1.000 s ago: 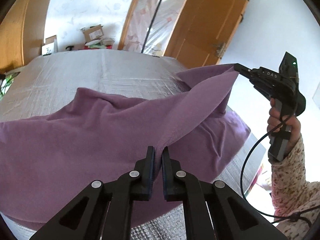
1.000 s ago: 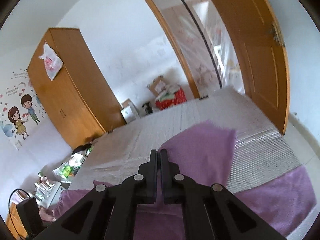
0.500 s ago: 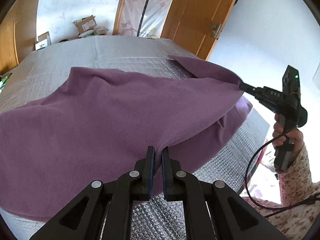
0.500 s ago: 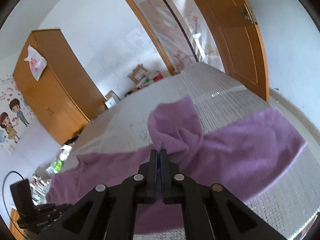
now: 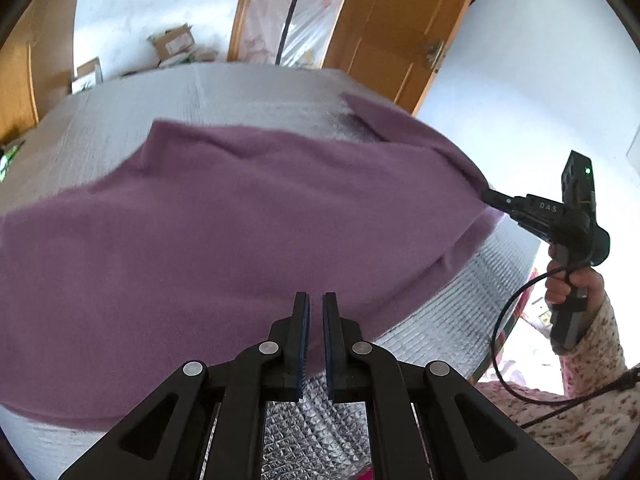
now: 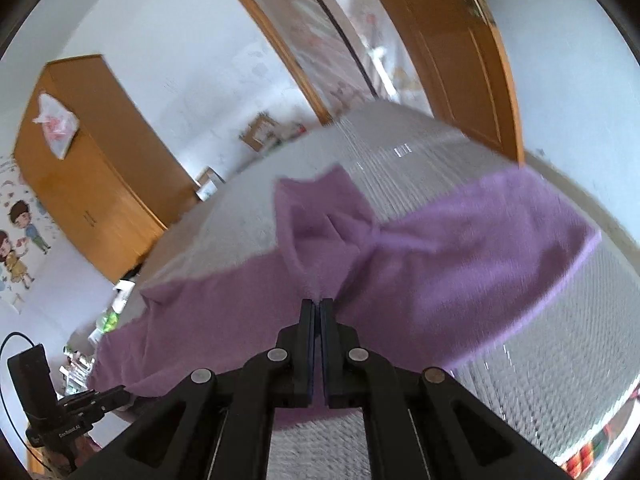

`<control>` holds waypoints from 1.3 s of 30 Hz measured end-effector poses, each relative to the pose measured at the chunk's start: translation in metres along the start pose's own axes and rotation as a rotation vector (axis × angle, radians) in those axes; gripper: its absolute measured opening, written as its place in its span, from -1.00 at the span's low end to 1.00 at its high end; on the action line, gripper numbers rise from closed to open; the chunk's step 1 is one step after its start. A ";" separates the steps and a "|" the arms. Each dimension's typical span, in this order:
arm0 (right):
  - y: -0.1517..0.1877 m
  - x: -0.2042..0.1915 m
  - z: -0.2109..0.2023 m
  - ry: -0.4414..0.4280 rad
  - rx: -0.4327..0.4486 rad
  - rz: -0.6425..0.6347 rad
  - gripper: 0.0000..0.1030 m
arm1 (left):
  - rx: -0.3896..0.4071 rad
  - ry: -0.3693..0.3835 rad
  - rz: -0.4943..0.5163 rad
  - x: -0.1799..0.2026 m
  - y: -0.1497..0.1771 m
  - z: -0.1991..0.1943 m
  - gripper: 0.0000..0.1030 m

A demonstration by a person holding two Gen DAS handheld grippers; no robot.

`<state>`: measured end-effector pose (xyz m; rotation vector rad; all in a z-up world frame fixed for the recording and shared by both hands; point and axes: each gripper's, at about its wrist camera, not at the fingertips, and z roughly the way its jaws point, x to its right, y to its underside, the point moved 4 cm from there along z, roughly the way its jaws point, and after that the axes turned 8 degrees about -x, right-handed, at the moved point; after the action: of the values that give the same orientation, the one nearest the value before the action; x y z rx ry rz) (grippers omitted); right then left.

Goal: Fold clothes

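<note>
1 purple cloth [image 5: 224, 216] — 2 claws: left [image 5: 315, 304] parted, right [image 6: 317, 305] pinching it.

**Bedroom backdrop from my feed**

I'm seeing plain white walls [image 6: 168, 40], a big orange-brown wooden wardrobe [image 6: 92, 184] with cartoon stickers [image 6: 16, 240] beside it, an open wooden door [image 5: 400, 28], cardboard boxes [image 5: 172, 42] on the floor, and bright daylight.
</note>
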<state>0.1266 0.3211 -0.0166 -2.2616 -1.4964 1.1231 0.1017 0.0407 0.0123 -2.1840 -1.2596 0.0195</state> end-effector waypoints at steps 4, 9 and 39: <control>0.008 0.011 0.013 0.028 -0.039 0.030 -0.95 | -0.017 0.000 -0.004 -0.003 0.002 0.005 -0.87; 0.009 0.008 0.018 0.066 -0.062 -0.017 -0.94 | -0.017 0.012 -0.021 -0.003 -0.003 0.005 -0.88; -0.122 -0.077 0.099 0.201 -0.228 -0.427 -0.32 | -0.065 0.099 -0.046 0.012 -0.037 0.047 -0.62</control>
<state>-0.0422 0.2895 0.0183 -1.9675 -1.9728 0.6131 0.0650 0.0864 -0.0035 -2.1815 -1.2701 -0.1485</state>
